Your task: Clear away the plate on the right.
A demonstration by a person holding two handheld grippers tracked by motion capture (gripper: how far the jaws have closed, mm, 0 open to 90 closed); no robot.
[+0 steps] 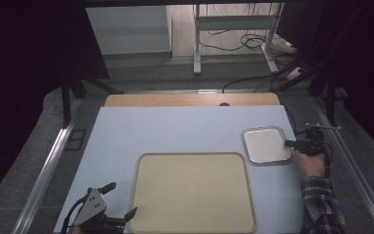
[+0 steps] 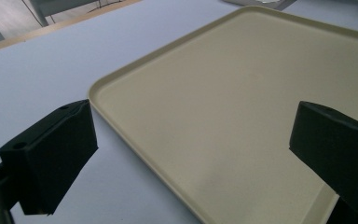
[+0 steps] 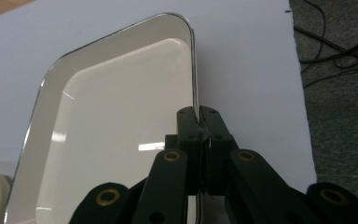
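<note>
- Our right gripper [image 3: 199, 122] is clamped on the rim of the small metal tray [image 3: 116, 121] — the jaws are pressed together with the thin edge pinched between them.
- In the right gripper view the tray lies ahead and to the left of that gripper, flat on the pale blue bench [image 3: 242, 51], with its shiny rim running straight up from between the jaws.
- From the high view we see the same gripper [image 1: 292, 144] at the tray's [image 1: 265, 144] right edge, with our hand [image 1: 310, 163] and a plaid sleeve [image 1: 321, 204] behind it.
- Our left gripper [image 2: 191, 154] has its jaws wide apart, with nothing between the pads.
- Just ahead of it lies the big beige tray [image 2: 242, 107]; one jaw hangs over the bare bench, the other over the tray's inside, and the near corner of the rim passes between them.
- In the high view the left gripper [image 1: 119, 201] sits at the near left corner of the big tray [image 1: 192, 190], its grey three-cornered plate [image 1: 93, 207] on top.
- The small tray lies just beyond the big tray's far right corner — close by, and we cannot tell whether they touch.
- A strip of wooden board [image 1: 192, 100] shows past the far edge of the blue surface.
</note>
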